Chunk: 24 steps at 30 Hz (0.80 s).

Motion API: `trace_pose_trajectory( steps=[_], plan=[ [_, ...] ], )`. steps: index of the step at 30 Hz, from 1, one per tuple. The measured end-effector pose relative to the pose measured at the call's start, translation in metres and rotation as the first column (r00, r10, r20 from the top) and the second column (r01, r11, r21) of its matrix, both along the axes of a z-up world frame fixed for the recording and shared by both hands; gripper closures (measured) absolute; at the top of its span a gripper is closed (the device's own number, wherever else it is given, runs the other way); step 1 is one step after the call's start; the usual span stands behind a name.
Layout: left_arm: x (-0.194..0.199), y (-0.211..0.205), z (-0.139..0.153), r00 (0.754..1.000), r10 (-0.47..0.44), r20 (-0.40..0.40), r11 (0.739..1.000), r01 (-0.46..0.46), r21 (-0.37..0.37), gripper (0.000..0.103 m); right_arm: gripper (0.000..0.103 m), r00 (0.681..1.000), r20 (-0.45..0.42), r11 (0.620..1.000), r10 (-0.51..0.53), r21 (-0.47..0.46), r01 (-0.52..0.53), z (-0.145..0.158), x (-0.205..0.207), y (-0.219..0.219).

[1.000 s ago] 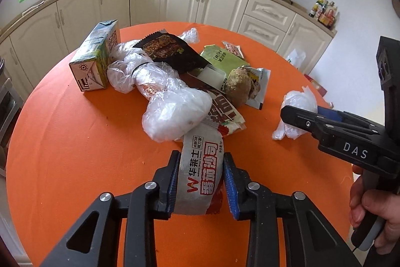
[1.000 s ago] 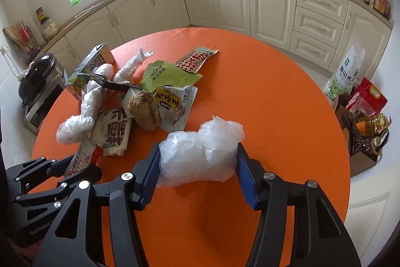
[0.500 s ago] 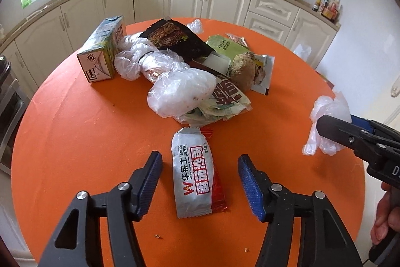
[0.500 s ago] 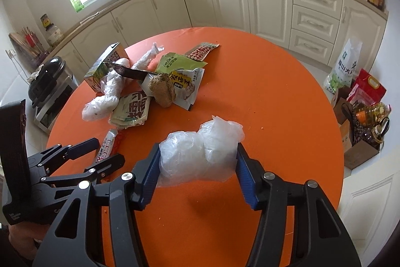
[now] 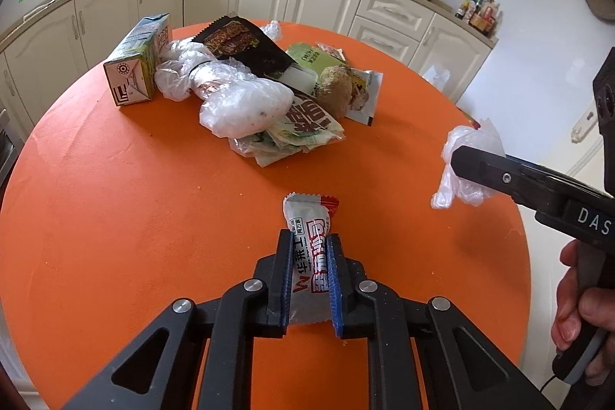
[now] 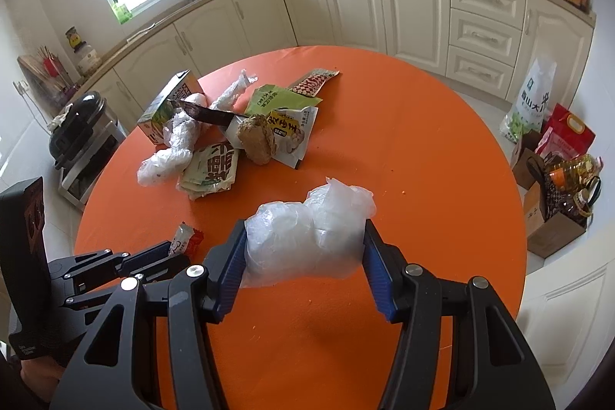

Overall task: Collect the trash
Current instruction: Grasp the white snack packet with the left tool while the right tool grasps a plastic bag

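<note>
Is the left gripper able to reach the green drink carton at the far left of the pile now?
Probably not at once. The left gripper is shut on the white and red snack wrapper, so its jaws are full. The path over the orange table to the green carton looks free otherwise.

Both wrist views look forward and down, close over the orange table (image 5: pixel 115 218), sharing the trash pile (image 6: pixel 215 137).
</note>
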<state>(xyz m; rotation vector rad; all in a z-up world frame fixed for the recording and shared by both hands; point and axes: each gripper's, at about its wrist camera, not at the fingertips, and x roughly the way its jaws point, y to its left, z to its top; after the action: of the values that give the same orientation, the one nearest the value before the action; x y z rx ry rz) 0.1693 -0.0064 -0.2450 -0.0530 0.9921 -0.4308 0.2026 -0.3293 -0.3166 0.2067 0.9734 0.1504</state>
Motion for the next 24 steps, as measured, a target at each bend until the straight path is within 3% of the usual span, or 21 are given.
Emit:
trace_pose_trajectory(
  steps=[8,14,24],
  plan=[
    [-0.022,-0.018,0.033,0.996,-0.017,0.088,1.0,0.017,0.001,0.092,0.046,0.999,0.033,1.0,-0.024,0.001,0.024,0.014,-0.008,-0.012],
    [-0.034,-0.025,0.071,0.982,-0.03,0.184,1.0,0.03,0.002,0.092,0.046,0.993,0.11,0.999,-0.048,0.002,0.048,0.047,-0.018,-0.024],
    [-0.059,-0.054,0.156,0.919,-0.085,0.384,0.994,0.106,-0.034,0.092,0.046,0.943,0.307,0.991,-0.13,0.0,0.137,0.133,-0.053,-0.068]
  ],
)
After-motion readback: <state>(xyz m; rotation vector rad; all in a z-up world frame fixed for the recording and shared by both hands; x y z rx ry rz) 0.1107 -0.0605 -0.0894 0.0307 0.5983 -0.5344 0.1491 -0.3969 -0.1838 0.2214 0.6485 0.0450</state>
